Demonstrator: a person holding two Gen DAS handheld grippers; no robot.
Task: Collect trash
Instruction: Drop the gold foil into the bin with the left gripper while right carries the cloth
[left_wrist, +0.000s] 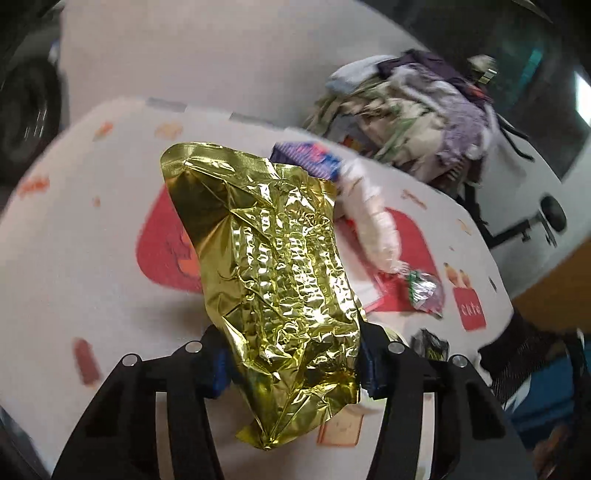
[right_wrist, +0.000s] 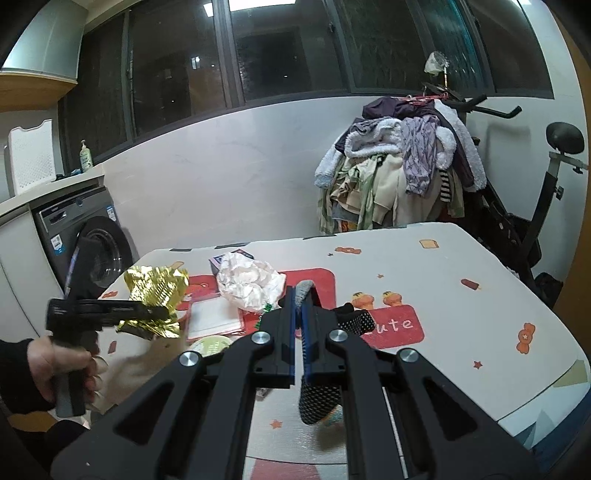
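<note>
A crumpled gold foil pouch (left_wrist: 280, 280) is clamped between the jaws of the left gripper (left_wrist: 291, 363). In the left wrist view the pouch stands up out of the jaws, and its lower corner hangs below them. In the right wrist view the same pouch (right_wrist: 155, 295) is seen lifted above the left side of the table, with the left gripper (right_wrist: 159, 314) turned sideways and held by a hand (right_wrist: 62, 365) in a dark sleeve.

The jaws of the right gripper (right_wrist: 298, 314) are pressed together on a black dotted fabric piece with a grey end (right_wrist: 319, 398). This piece passes between the blue pads; its grey end shows at the far tips and its dotted part hangs near the camera.

The table is covered by a white cloth with red patches and small cartoon prints (right_wrist: 461, 321). On it, around the middle, a crumpled white paper wrapper (right_wrist: 251, 284) lies. A small purple-blue box (right_wrist: 218, 263) is just behind it, on the far side. A flat white sheet with a red border (right_wrist: 214, 319) lies near the wrapper, on its left. A small crumpled silver and green wrapper (left_wrist: 424, 291) is seen in the left wrist view, on the right of the pouch.

Beyond the table a heap of clothes (right_wrist: 399, 166) hangs on an exercise bike (right_wrist: 532, 206), and a grey washing machine (right_wrist: 85, 236) stands on the far left.
</note>
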